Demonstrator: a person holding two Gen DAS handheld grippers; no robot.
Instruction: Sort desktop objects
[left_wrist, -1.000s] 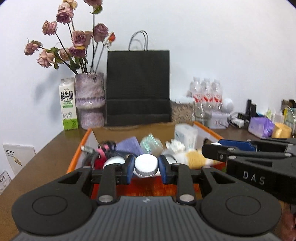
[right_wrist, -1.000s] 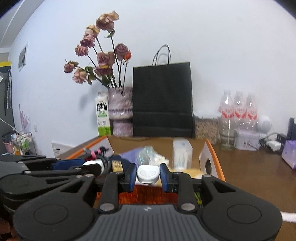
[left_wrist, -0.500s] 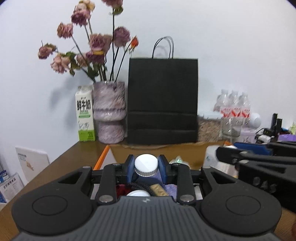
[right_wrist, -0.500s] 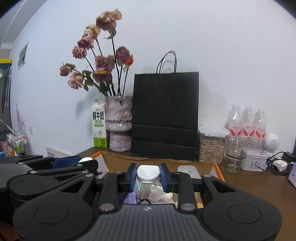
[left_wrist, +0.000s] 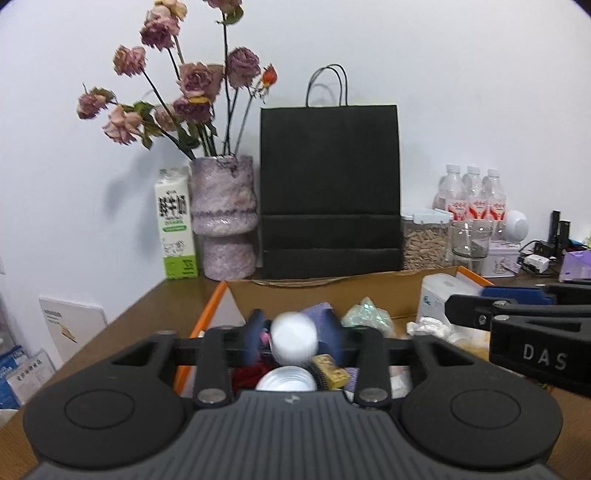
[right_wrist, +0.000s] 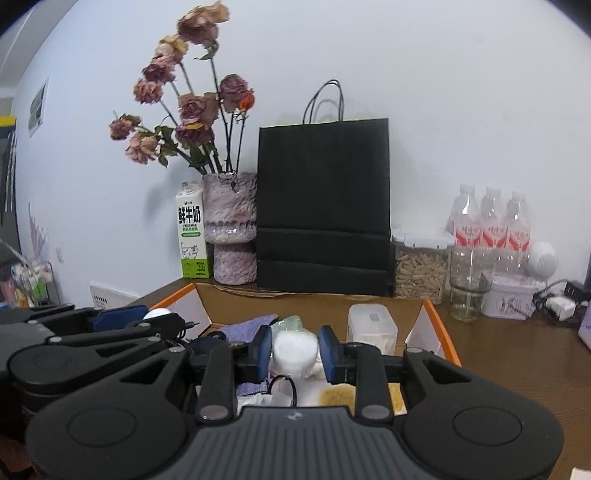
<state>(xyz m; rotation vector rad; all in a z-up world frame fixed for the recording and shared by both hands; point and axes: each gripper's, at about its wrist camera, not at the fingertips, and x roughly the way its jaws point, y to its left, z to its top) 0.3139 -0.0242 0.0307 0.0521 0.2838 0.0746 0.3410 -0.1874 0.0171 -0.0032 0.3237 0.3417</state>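
Over the orange-edged box on our brown desk (white wall behind), our left gripper opens off a blurred white-capped bottle, and our right gripper opens around a white container.

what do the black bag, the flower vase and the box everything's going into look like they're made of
Black bag: matte paper, by its sharp horizontal creases and thin cord handles. Flower vase: probably glazed ceramic or stone, mottled purple-white with a slight sheen; the look leaves it open. Box: brown cardboard inside, with orange-and-white printed flaps, a dull finish.
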